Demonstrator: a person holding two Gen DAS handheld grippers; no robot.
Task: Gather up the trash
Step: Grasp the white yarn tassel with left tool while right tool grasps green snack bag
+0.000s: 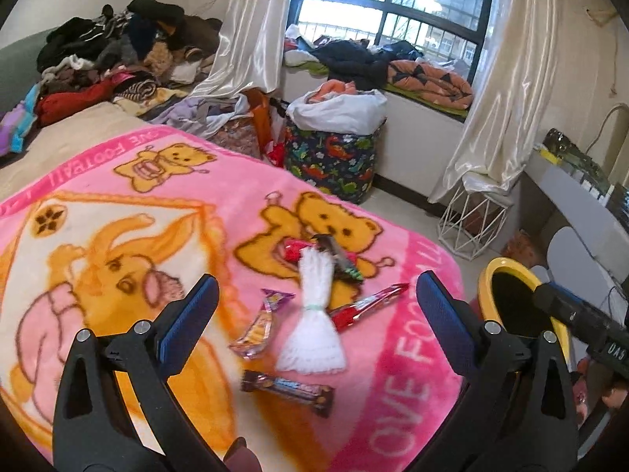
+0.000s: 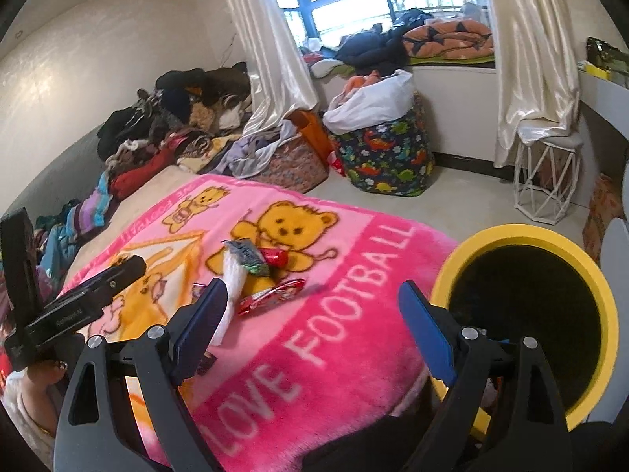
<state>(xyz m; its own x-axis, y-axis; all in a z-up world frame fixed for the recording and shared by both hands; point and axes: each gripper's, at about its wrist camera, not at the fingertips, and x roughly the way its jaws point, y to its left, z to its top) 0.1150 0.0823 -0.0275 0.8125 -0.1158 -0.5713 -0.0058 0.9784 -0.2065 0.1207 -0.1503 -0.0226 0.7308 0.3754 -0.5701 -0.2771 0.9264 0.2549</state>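
wrappers (image 1: 287, 387) strewn flat on blanket | yellow bin (image 2: 523, 232) upright, beside bed

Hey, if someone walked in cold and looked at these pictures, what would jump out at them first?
The bright pink fleece blanket with yellow cartoon bears fills the bed, with a cluster of shiny snack wrappers and a white foam net sleeve scattered near its corner. Beside that corner stands a round yellow-rimmed bin with a black inside. Behind, a heap of dark clothes lies against the wall.

Pink bear blanket (image 1: 129, 212) on bed, strewn with snack wrappers (image 1: 287, 387) and white netting (image 1: 314, 334).
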